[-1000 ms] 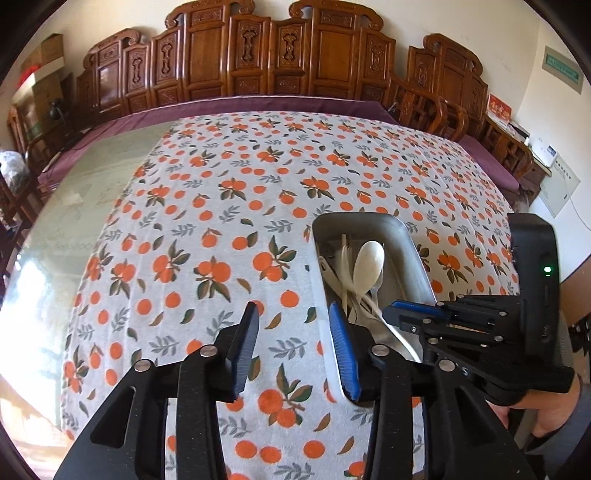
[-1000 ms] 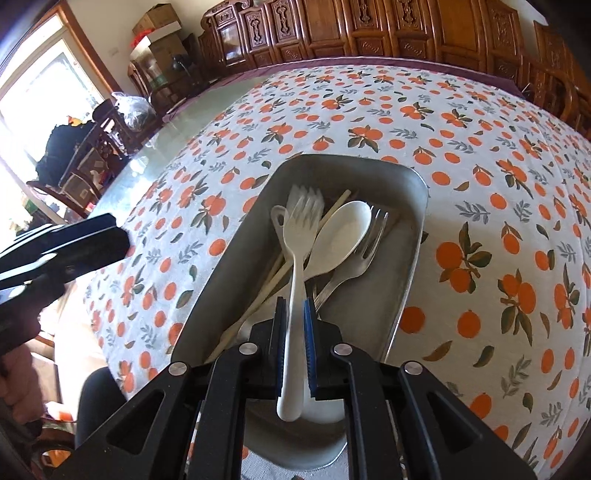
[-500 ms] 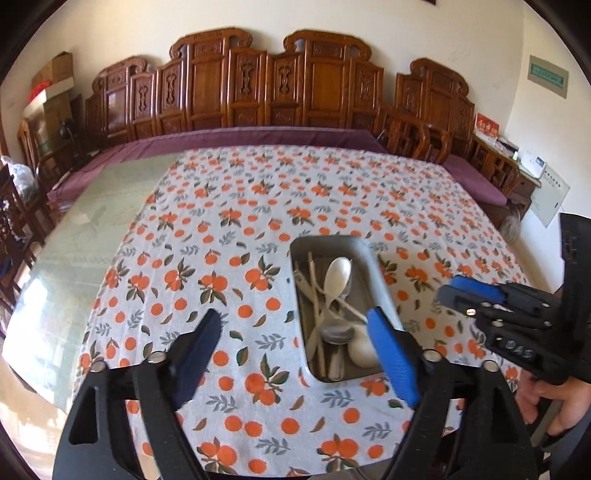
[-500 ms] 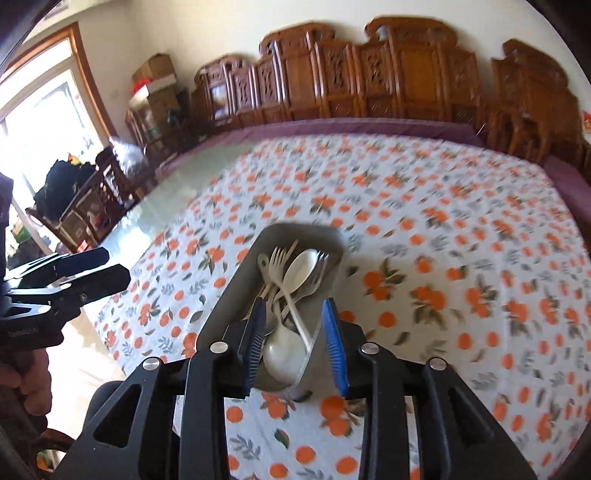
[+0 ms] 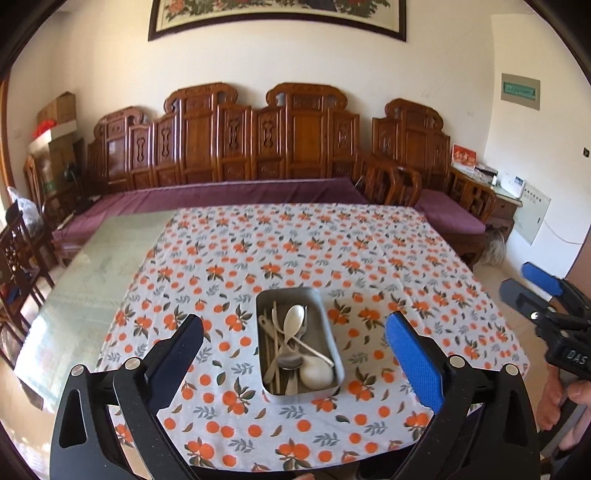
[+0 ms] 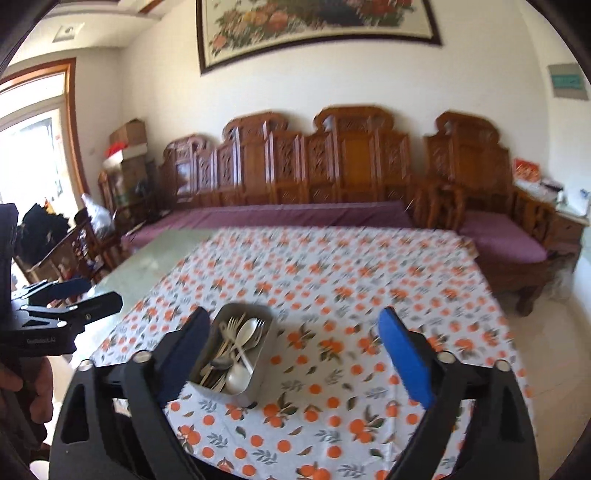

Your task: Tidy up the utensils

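a carved wooden bench (image 5: 266, 147) with purple cushions (image 5: 207, 195) ran along the cream back wall (image 5: 258, 62), beneath a large framed floral painting (image 6: 317, 29). the worktop (image 5: 85, 266), glass-topped on its left part, wore a white tablecloth (image 5: 295, 243) printed with oranges. cardboard boxes (image 5: 55, 118) were stacked in the left corner, and dark wooden chairs (image 5: 18, 251) stood at the left. daylight poured through a wood-framed window (image 6: 33, 147) on the left wall. a side cabinet (image 5: 506, 203) sat at the right, over pale floor tiles (image 5: 491, 280).

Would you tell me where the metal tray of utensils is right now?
The metal tray sits on the orange-patterned tablecloth near the table's front edge, centred between the left gripper's fingers in the left wrist view, left of centre in the right wrist view.
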The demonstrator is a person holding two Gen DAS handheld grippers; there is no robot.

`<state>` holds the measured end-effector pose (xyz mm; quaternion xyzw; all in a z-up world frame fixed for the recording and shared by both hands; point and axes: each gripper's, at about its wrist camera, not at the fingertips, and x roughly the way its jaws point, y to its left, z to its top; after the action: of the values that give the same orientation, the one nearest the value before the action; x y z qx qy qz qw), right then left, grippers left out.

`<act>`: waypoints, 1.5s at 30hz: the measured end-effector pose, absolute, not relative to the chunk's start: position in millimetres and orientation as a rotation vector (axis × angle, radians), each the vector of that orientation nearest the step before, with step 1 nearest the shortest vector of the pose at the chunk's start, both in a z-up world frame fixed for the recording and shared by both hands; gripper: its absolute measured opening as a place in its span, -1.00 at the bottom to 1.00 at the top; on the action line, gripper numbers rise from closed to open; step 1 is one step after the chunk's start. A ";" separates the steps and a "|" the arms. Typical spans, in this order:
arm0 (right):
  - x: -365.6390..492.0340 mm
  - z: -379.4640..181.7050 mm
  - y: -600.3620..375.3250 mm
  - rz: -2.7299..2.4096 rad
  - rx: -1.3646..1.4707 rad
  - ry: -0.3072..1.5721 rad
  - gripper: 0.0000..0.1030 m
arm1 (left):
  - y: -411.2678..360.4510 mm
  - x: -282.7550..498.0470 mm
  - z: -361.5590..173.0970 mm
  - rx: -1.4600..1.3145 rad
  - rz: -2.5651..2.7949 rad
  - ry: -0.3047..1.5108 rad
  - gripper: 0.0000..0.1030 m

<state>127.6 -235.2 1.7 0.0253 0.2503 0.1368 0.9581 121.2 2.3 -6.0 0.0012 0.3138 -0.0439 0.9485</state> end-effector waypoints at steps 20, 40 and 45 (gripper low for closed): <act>95.7 31.1 -250.0 0.209 0.043 0.423 0.95 | -22.0 90.9 24.3 0.043 -0.065 0.551 0.85; 95.1 29.1 -249.4 0.213 0.043 0.427 0.95 | -23.1 89.9 19.3 0.027 -0.054 0.549 0.85; 95.0 29.1 -249.8 0.213 0.043 0.427 0.95 | -22.9 90.2 19.7 0.022 -0.050 0.550 0.85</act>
<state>95.0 -249.8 29.1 0.0215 0.2114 0.1055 0.9715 90.2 -22.9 19.7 0.0108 0.2713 -0.0246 0.9621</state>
